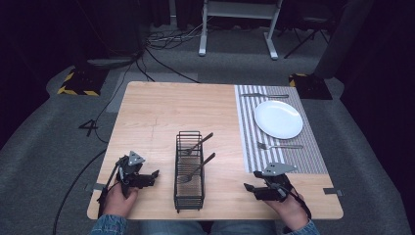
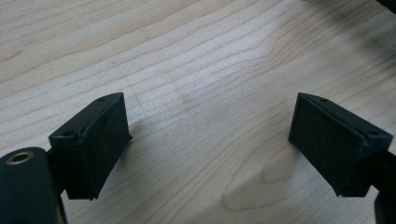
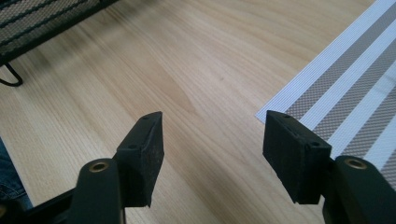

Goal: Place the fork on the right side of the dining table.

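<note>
A black wire basket (image 1: 189,169) stands in the middle of the wooden table (image 1: 161,112) with two pieces of cutlery (image 1: 195,169) leaning in it. To its right lies a striped placemat (image 1: 293,156) bearing a white plate (image 1: 278,119), a fork (image 1: 279,146) and a knife (image 1: 264,95). My left gripper (image 1: 154,174) rests left of the basket, open, with bare wood between its jaws (image 2: 210,135). My right gripper (image 1: 248,188) sits near the front right, open and empty (image 3: 212,140), beside the placemat's corner (image 3: 336,88).
The basket's foot and mesh (image 3: 28,28) show at the upper left of the right gripper view. Beyond the table are cables (image 1: 161,44), a white table frame (image 1: 240,19) and yellow-black floor markings (image 1: 78,83). Tape tabs (image 1: 333,191) mark the table's front edge.
</note>
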`<action>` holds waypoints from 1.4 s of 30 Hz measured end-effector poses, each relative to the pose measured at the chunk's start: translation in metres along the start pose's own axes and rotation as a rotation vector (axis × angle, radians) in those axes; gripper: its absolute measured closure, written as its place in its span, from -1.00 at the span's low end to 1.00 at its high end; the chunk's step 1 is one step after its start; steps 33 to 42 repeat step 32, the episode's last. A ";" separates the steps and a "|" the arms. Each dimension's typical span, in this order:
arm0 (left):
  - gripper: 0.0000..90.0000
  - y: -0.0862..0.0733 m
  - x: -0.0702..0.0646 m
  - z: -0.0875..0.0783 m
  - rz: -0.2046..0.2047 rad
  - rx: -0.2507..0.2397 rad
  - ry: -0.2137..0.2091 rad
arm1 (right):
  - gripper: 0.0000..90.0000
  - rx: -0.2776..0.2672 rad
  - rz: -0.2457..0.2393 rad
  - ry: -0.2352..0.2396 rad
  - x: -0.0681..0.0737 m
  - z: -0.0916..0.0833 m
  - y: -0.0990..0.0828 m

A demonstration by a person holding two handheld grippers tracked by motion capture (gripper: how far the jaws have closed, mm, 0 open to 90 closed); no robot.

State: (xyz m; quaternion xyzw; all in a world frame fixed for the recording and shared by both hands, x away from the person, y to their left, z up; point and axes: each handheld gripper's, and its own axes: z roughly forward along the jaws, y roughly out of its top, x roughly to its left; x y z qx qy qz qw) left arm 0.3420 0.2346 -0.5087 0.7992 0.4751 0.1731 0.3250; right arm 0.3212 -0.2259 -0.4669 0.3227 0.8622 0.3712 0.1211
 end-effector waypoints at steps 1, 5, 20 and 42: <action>-0.73 0.000 0.000 0.000 0.000 0.000 0.000 | -0.15 0.006 0.000 0.002 0.000 0.002 -0.001; -0.73 0.000 0.000 0.000 0.000 0.000 0.000 | -0.15 0.022 -0.007 -0.019 -0.001 0.009 -0.005; -0.73 0.000 0.000 0.000 0.000 0.000 0.000 | -0.35 -0.018 -0.013 -0.053 -0.010 0.028 -0.023; -0.73 0.000 0.000 0.000 0.000 0.000 -0.001 | -0.71 -0.015 -0.036 -0.030 -0.008 0.032 -0.025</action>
